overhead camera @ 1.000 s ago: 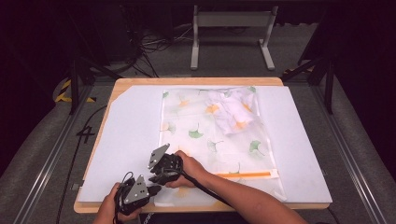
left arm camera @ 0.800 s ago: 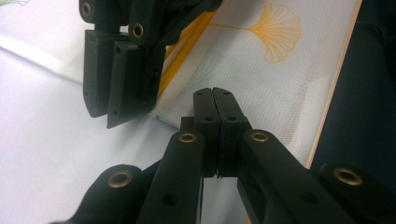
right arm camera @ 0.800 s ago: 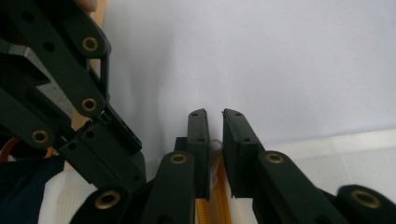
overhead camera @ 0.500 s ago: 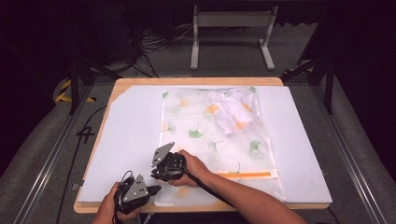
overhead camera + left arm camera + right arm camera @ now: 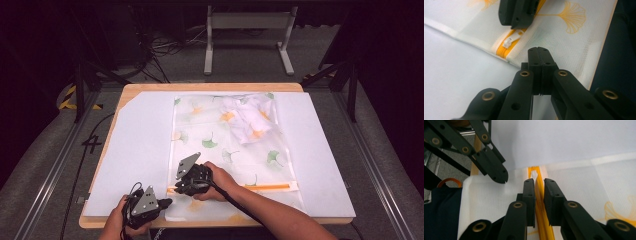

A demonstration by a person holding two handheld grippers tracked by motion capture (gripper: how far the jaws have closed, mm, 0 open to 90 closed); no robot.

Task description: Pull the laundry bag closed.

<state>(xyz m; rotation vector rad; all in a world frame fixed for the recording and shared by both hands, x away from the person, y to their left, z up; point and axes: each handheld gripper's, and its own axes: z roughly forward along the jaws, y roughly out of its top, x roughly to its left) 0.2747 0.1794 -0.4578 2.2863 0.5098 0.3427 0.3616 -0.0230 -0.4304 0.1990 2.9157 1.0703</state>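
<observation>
A white mesh bag [image 5: 220, 145] printed with ginkgo leaves lies flat on the table, a crumpled light garment [image 5: 250, 120] inside its far end. An orange zipper [image 5: 267, 187] runs along its near edge. My left gripper [image 5: 539, 49] is shut, pinching the bag's corner fabric just past the zipper's end; it also appears at the near left corner [image 5: 165, 202]. My right gripper [image 5: 539, 181] is open by a narrow gap and straddles the zipper tape. The white zipper pull [image 5: 534, 174] lies right at its tips, not clamped. From the left gripper view the pull [image 5: 511, 40] pokes out under the right gripper [image 5: 517, 15].
A white sheet [image 5: 135, 150] covers the wooden table [image 5: 210, 87], whose near edge is right by both hands. A dark sleeve [image 5: 441, 210] lies close below the bag's corner. Metal rails and cables run along the floor at the left.
My right gripper has shifted a little to the right along the bag's near edge and settled over the zipper. The left gripper has stayed at the corner.
</observation>
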